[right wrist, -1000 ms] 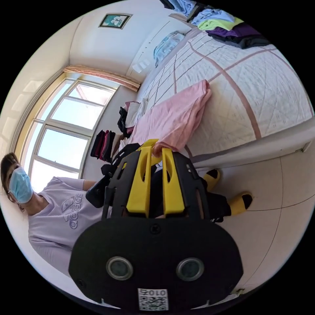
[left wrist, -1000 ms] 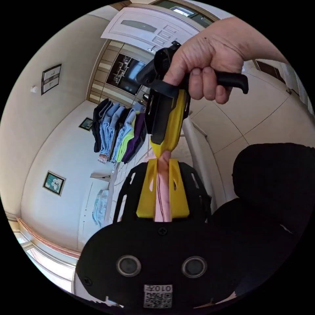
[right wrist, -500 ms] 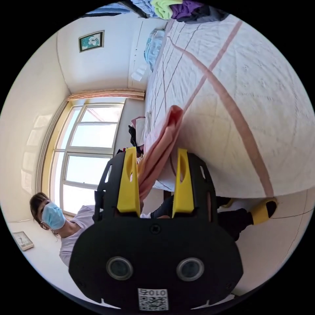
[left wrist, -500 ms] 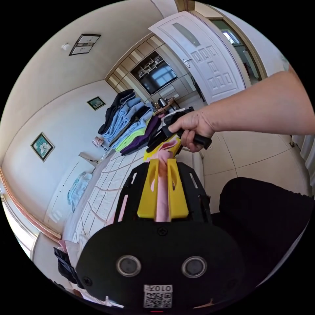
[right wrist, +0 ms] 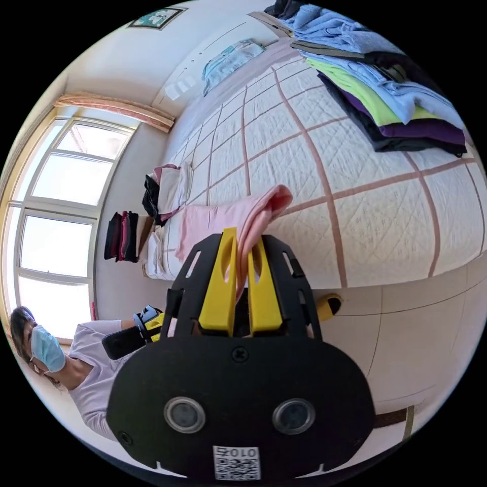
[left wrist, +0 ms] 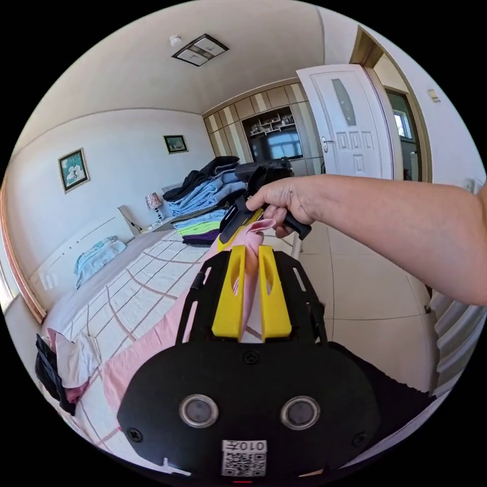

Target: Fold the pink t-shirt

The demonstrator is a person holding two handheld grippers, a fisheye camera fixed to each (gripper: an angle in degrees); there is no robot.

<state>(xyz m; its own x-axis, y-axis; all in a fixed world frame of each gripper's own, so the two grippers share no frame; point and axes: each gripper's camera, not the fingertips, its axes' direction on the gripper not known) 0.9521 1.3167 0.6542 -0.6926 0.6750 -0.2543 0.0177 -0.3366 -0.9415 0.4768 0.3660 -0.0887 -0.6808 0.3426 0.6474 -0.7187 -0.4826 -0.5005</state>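
Your left gripper (left wrist: 252, 256) holds the pink t-shirt (left wrist: 152, 345) between both yellow jaws, as it did half a second ago. Your right gripper (right wrist: 242, 249) now has its jaws close together with the shirt's edge pinched between them; half a second ago these jaws stood wide and the cloth hung loose between them. In the left gripper view your hand (left wrist: 284, 200) carries that right gripper just beyond the left one's jaw tips. The shirt now hangs from both grippers and the rest lies on the quilted bed (right wrist: 385, 203), near its edge. The stack of folded clothes (right wrist: 390, 111) sits well apart from it.
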